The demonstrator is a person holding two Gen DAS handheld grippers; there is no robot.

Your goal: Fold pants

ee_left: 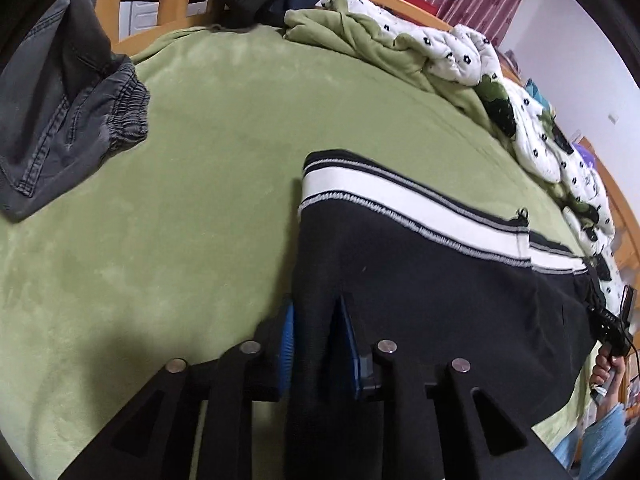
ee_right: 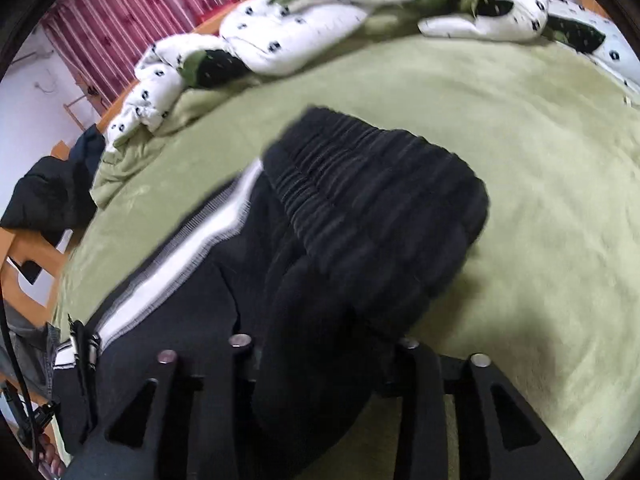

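Black pants (ee_left: pixel 420 280) with a white side stripe (ee_left: pixel 400 204) lie stretched over the green bed cover (ee_left: pixel 200 160). My left gripper (ee_left: pixel 316 328) is shut on the leg end of the pants, the cloth pinched between its blue pads (ee_left: pixel 287 340). In the right wrist view, my right gripper (ee_right: pixel 324 360) is shut on the pants (ee_right: pixel 360 240) near the gathered elastic waistband (ee_right: pixel 360 168), and the cloth hides its fingertips. The stripe shows there (ee_right: pixel 180 252) too. The right gripper also shows at the right edge of the left wrist view (ee_left: pixel 612 328).
Grey jeans (ee_left: pixel 68 112) hang at the left. A white patterned quilt (ee_left: pixel 460 52) is bunched along the far bed edge, also in the right wrist view (ee_right: pixel 280 32). Dark clothes (ee_right: pixel 52 188) lie by the wooden bed frame (ee_left: pixel 176 4). Red curtains (ee_right: pixel 120 12) hang behind.
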